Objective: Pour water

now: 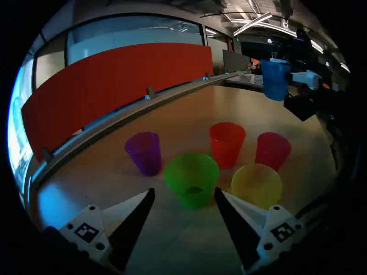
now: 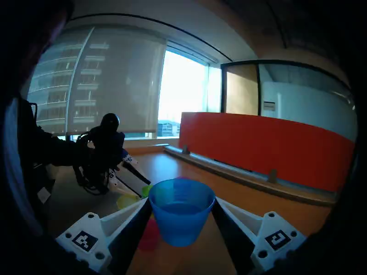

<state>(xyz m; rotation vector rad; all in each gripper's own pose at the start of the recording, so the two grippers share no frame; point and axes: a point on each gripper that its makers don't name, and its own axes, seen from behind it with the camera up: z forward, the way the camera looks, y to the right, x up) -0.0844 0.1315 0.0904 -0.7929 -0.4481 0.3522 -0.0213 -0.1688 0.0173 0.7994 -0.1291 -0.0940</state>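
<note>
Five cups stand on the wooden table (image 1: 192,114): purple (image 1: 144,153), green (image 1: 191,179), orange (image 1: 226,143), pink (image 1: 272,150) and yellow (image 1: 257,184). My left gripper (image 1: 183,191) is open low over the table, and the green cup sits just ahead between its fingertips, untouched. At the upper right, a blue cup (image 1: 275,80) hangs in the air, held by the right gripper (image 1: 289,87). In the right gripper view, my right gripper (image 2: 181,204) is shut on that blue cup (image 2: 181,220), which is upright with water in it. Below it show the pink cup (image 2: 149,233), yellow cup (image 2: 125,200) and green cup (image 2: 147,190).
A red partition panel (image 1: 114,87) on a rail runs along the table's far edge. The person's dark sleeve and hand (image 2: 91,151) hold the left gripper (image 2: 126,176) beyond the cups. Bright windows (image 2: 183,91) lie behind. Open tabletop stretches beyond the cups.
</note>
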